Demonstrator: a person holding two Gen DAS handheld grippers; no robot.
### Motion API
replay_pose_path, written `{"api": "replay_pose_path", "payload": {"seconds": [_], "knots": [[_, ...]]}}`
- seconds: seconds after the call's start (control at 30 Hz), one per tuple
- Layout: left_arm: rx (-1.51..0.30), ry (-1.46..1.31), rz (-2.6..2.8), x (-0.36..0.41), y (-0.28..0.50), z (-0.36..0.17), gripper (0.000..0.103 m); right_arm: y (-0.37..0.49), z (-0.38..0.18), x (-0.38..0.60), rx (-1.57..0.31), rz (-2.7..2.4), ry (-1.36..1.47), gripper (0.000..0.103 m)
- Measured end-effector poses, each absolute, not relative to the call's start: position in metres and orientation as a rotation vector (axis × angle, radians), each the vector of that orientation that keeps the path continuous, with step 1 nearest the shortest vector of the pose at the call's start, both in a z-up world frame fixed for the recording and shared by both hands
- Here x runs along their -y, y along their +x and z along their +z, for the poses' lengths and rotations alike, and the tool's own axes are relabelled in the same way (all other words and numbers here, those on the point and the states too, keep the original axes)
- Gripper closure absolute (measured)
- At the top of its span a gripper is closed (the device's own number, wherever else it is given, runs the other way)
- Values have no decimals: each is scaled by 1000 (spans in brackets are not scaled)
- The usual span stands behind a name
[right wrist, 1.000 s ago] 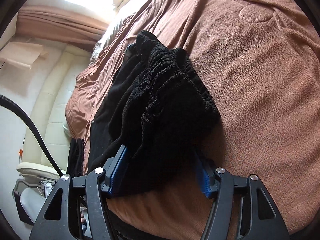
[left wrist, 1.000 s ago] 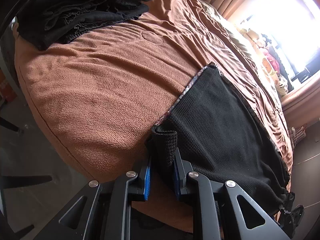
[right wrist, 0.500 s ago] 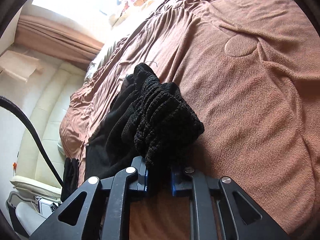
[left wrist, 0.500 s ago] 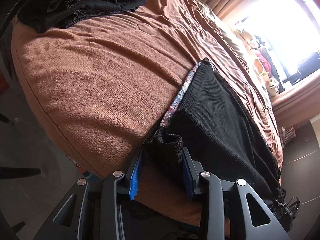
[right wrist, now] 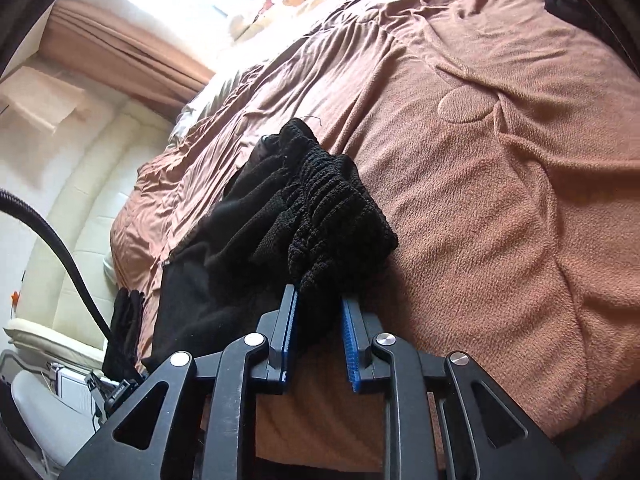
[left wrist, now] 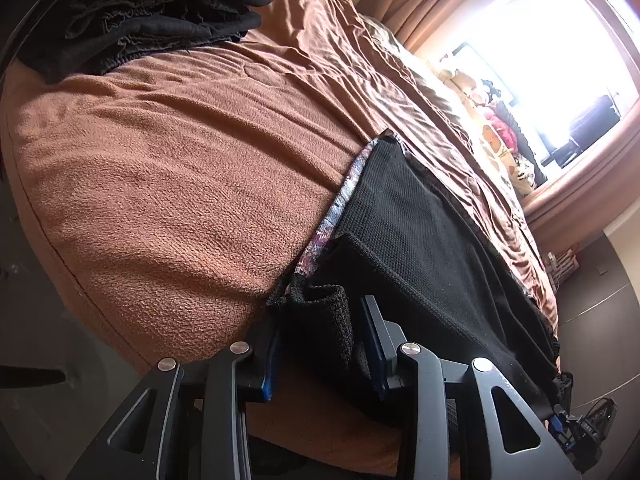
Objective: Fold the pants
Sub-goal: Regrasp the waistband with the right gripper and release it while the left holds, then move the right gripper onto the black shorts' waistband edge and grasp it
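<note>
soft, limp black knit pants [left wrist: 420,240] sprawled on the brown fleece bed cover [left wrist: 180,168], best gripped at bunched ends: left hand-held gripper [left wrist: 324,344] and right hand-held gripper [right wrist: 318,324] each clamped on a bunch, right just loosened slightly.

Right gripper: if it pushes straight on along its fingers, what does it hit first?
The bunched black knit pants: the right gripper already has that fabric between its fingers. Past the bunch lies the brown blanket; depth there is hard to judge.
</note>
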State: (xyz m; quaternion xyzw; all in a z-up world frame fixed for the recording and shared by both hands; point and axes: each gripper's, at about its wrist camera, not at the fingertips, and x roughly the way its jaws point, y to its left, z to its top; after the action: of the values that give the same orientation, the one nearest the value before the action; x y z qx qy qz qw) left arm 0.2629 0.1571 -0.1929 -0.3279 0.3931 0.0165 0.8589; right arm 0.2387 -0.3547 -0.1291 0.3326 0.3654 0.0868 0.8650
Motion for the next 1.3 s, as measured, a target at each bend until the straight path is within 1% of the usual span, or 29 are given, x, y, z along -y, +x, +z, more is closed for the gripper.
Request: {"api": "replay_pose_path", "payload": {"seconds": [0.03, 0.07, 0.1, 0.13, 0.17, 0.2, 0.23, 0.4, 0.7, 0.77, 0.83, 0.9, 1.1, 1.3], "knots": [[-821, -690, 36, -157, 261, -193, 67, 234, -125, 353, -760, 176, 675, 81], [-818, -688, 41, -157, 260, -193, 71, 229, -120, 351, -752, 175, 658, 78], [-817, -685, 52, -158, 259, -193, 74, 225, -116, 349, -744, 176, 646, 66], [-818, -685, 61, -158, 258, -193, 83, 220, -112, 347, -734, 173, 635, 50], [-815, -693, 62, -159, 257, -193, 90, 216, -107, 344, -723, 166, 618, 43], [-808, -704, 58, -160, 256, -193, 92, 212, -104, 342, -711, 160, 601, 34], [-799, -703, 59, -159, 254, -191, 92, 208, -102, 340, -704, 160, 589, 32], [-752, -698, 50, -157, 245, -178, 93, 205, -95, 319, -722, 186, 532, 30], [-693, -726, 8, -156, 238, -149, 94, 222, -84, 253, -758, 267, 380, 30], [-687, -735, 1, -157, 238, -144, 94, 229, -81, 235, -763, 297, 336, 34], [-683, -747, -4, -157, 237, -141, 94, 237, -80, 217, -781, 324, 292, 45], [-679, -753, -4, -158, 237, -139, 94, 244, -79, 198, -800, 350, 255, 52], [-683, -779, -5, -161, 236, -140, 94, 269, -78, 151, -830, 420, 178, 55], [-682, -793, -8, -164, 237, -139, 94, 292, -86, 112, -862, 462, 102, 64]]}}
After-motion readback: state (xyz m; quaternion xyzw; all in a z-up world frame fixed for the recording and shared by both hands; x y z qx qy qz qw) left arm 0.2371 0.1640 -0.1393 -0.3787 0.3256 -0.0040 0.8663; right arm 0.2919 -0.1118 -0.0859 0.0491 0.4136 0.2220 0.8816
